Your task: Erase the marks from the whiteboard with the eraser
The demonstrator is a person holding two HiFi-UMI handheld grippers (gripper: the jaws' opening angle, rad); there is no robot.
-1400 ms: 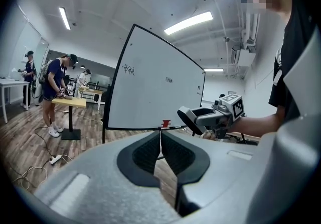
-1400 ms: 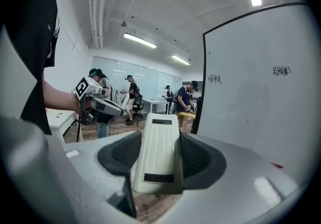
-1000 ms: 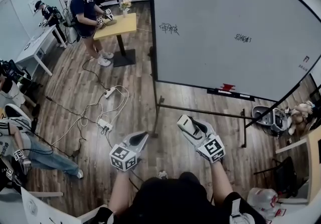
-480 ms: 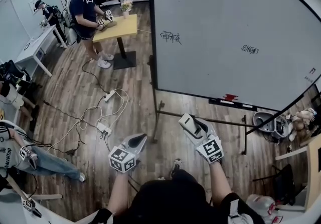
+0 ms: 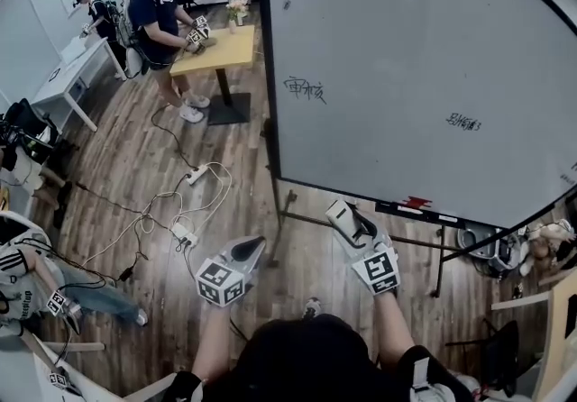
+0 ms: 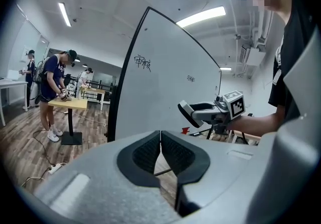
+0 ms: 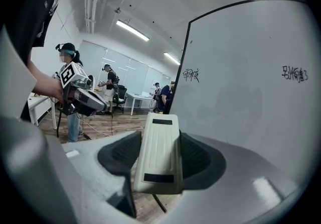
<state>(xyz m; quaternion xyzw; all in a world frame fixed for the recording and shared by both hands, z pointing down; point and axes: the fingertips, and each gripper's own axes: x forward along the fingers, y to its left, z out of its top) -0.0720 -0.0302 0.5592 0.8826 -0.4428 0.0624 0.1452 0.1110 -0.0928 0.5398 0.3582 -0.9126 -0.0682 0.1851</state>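
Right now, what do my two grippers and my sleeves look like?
Both the left gripper and the right gripper have pale grey, rounded plastic shells with black ribbed pads inside the jaws. Each carries a white cube printed with black square markers. You wear a black top with short sleeves.

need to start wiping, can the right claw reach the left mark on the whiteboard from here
Probably yes, with a lift. The right claw, shut on the eraser, faces the whiteboard with nothing between it and the left mark, but it hangs well below that mark and off the board.
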